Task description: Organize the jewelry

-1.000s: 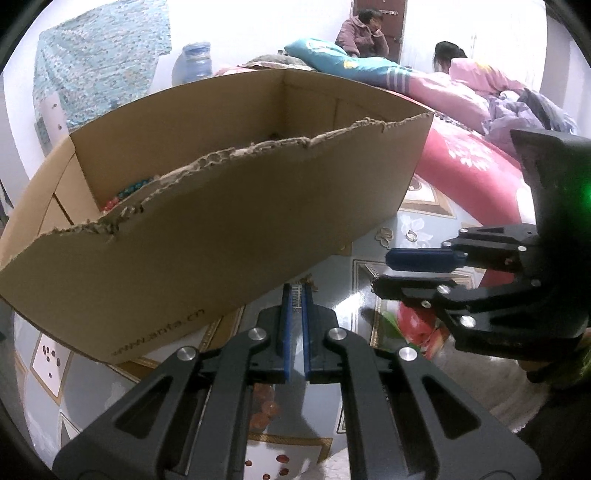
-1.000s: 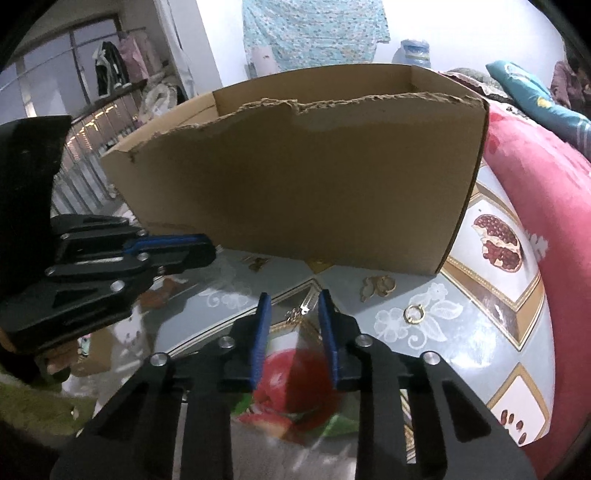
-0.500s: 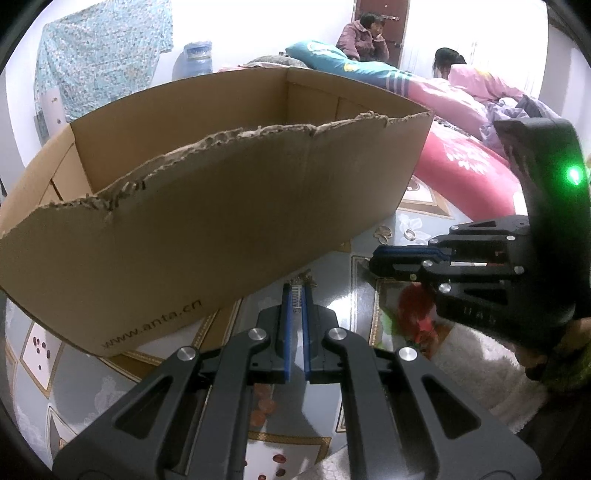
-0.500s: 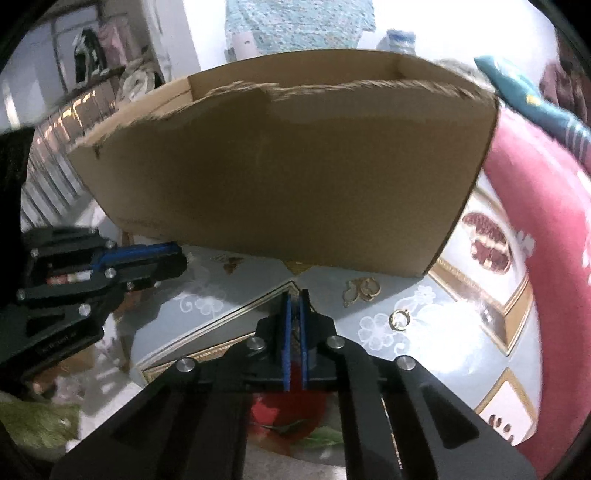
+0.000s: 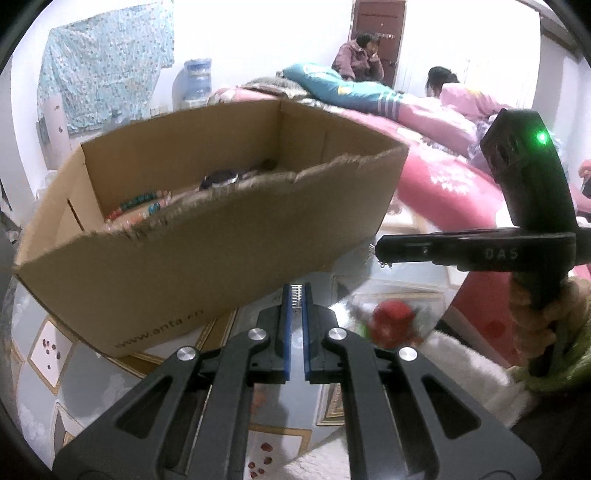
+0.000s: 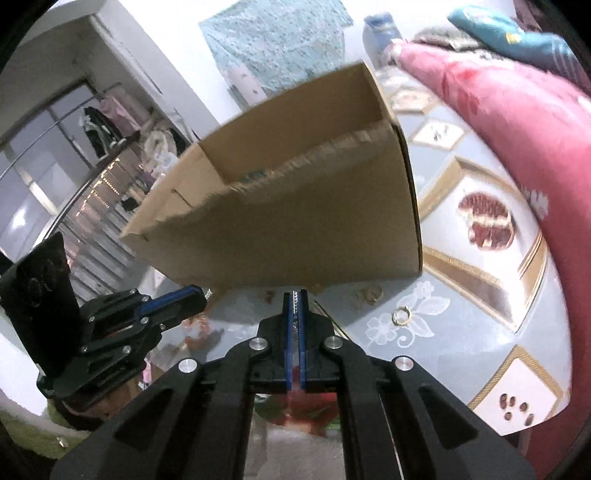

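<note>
Cardboard box lying long side across the patterned table, torn rim facing up; inside, beaded bracelets at left, a dark watch-like piece further right. Left gripper clenched on a thin silvery chain piece, pointing toward the box. Right gripper likewise clamped on a small chain. Gold ring loose on the table at right.

Behind you: white wall, blue patterned cloth hung on it, water jug below. Brown door at back, two people near it. Pink bedding to your right. Tabletop glossy, pomegranate print. Clothes rack and railing to your left.
</note>
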A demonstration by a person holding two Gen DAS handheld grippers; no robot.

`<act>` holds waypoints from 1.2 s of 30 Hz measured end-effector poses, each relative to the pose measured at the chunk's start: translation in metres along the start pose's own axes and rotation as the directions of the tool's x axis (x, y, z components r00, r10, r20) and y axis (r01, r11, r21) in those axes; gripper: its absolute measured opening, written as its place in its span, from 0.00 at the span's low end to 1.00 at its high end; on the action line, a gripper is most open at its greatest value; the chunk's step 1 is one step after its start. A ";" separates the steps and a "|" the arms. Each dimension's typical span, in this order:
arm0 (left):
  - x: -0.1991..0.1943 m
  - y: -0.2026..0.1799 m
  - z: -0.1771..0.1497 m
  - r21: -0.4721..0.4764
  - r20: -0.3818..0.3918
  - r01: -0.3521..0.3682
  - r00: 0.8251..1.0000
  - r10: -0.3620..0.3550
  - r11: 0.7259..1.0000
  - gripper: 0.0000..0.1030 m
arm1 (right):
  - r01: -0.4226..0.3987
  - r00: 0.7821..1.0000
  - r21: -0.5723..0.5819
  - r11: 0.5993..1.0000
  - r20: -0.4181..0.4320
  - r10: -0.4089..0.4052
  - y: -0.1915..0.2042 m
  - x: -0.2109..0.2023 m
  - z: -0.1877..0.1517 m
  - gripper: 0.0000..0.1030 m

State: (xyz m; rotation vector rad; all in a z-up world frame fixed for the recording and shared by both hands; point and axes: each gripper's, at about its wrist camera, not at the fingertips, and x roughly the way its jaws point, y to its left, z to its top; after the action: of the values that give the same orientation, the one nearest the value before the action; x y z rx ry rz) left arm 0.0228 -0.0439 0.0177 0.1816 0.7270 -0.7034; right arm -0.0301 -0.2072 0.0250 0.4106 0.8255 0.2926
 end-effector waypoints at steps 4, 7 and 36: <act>-0.025 -0.003 0.013 -0.006 0.062 0.025 0.998 -0.024 1.000 0.04 | -0.027 0.998 -0.058 0.998 0.058 0.030 0.018 -0.020 0.008 0.02; -0.042 -0.002 0.027 -0.004 0.113 0.041 0.993 -0.040 0.999 0.04 | -0.053 0.992 -0.115 0.992 0.110 0.066 0.032 -0.034 0.021 0.02; 0.002 0.079 0.093 -0.100 0.052 -0.316 0.945 0.322 0.943 0.30 | 0.003 0.996 -0.145 0.989 0.088 0.010 0.059 0.042 0.110 0.24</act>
State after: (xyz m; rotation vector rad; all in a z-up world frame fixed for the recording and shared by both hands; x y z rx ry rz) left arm 0.1261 -0.0209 0.0790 0.1865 0.6445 -0.3636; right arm 0.0754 -0.1646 0.0919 0.2874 0.7120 0.3334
